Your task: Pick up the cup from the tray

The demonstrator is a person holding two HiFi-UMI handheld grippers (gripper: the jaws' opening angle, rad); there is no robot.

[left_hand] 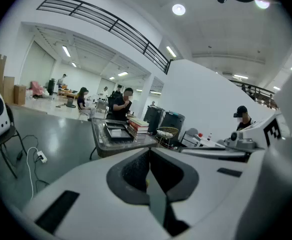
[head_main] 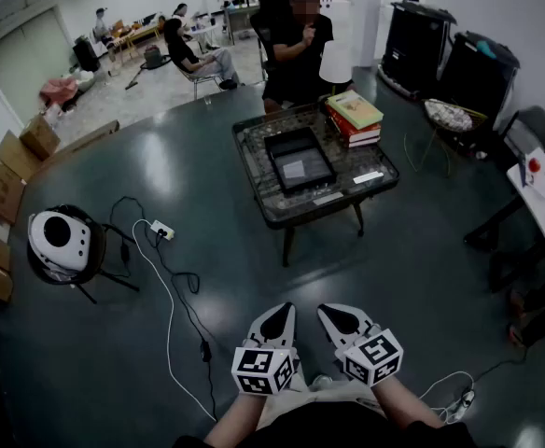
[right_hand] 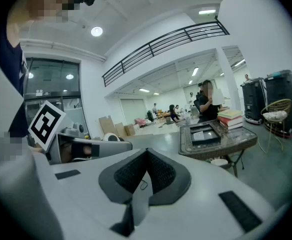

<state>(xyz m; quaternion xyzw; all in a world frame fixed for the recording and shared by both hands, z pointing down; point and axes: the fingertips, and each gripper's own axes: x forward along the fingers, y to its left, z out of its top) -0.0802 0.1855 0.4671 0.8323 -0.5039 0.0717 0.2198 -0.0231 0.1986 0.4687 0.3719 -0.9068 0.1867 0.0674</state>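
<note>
Both grippers are low at 6 o'clock in the head view, side by side and apart from each other, and both point toward 12 o'clock. The left gripper has its jaws fully together, and nothing is between them in the left gripper view. The right gripper also has its jaws closed tip to tip, and they are empty in the right gripper view.

The tray is black and lies in the middle of the low table, well apart from the grippers at 12 o'clock. Inside the tray is a pale flat patch; I cannot tell if this is the cup. A stack of books lies on the table at 1 o'clock from the tray. A person in black stands behind the table. On the floor at 10 o'clock from the grippers stands a round white device, and a white cable runs across the floor near it.
</note>
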